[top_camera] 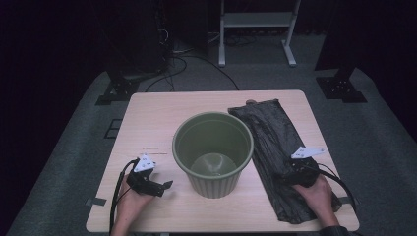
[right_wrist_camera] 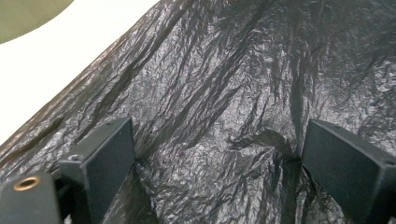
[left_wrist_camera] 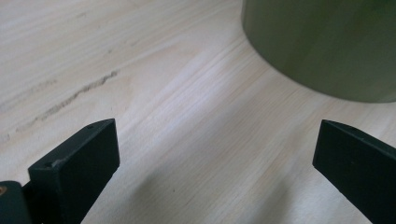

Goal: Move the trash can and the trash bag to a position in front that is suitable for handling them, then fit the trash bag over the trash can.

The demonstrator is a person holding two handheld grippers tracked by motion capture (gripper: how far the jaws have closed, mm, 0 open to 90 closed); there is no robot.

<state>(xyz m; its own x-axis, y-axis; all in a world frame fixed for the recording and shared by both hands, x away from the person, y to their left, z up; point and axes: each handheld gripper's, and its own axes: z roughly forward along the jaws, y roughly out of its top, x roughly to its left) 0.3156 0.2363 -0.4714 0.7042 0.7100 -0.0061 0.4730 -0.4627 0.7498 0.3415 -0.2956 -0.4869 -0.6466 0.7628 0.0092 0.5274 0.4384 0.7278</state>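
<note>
Bench [top_camera: 147,123]: light wood top with pale grain, carrying 1 pot and 1 bag; a dark streak marks the wood left of the pot.
Green pot [top_camera: 213,153]: upright near the middle of the bench, round rim open upward, inside bare with a glossy bottom. In the left gripper view its side wall [left_wrist_camera: 322,44] curves across the upper right corner.
Black plastic bag [top_camera: 275,147]: lies flat and crinkled just right of the pot, running from the far edge of the bench toward the near right corner; its long left edge passes close by the pot. In the right gripper view its creased, shiny surface [right_wrist_camera: 224,93] spreads under both jaws.
Left hand-held gripper [top_camera: 147,179]: left of the pot and nearer the person, held low over bare wood, pointing toward the pot's base. Its 2 jaws stand wide apart with nothing between them [left_wrist_camera: 215,163]; they are apart from the pot.
Right hand-held gripper [top_camera: 295,172]: right of the pot, over the near part of the bag. Its 2 jaws are spread wide [right_wrist_camera: 219,163], their tips down at the plastic, which puckers into a small fold beside the right jaw; the bag is not pinched between them.
Floor [top_camera: 74,147]: grey carpet around the bench; beyond the pot, a white frame's legs [top_camera: 255,29] and dark cables.
</note>
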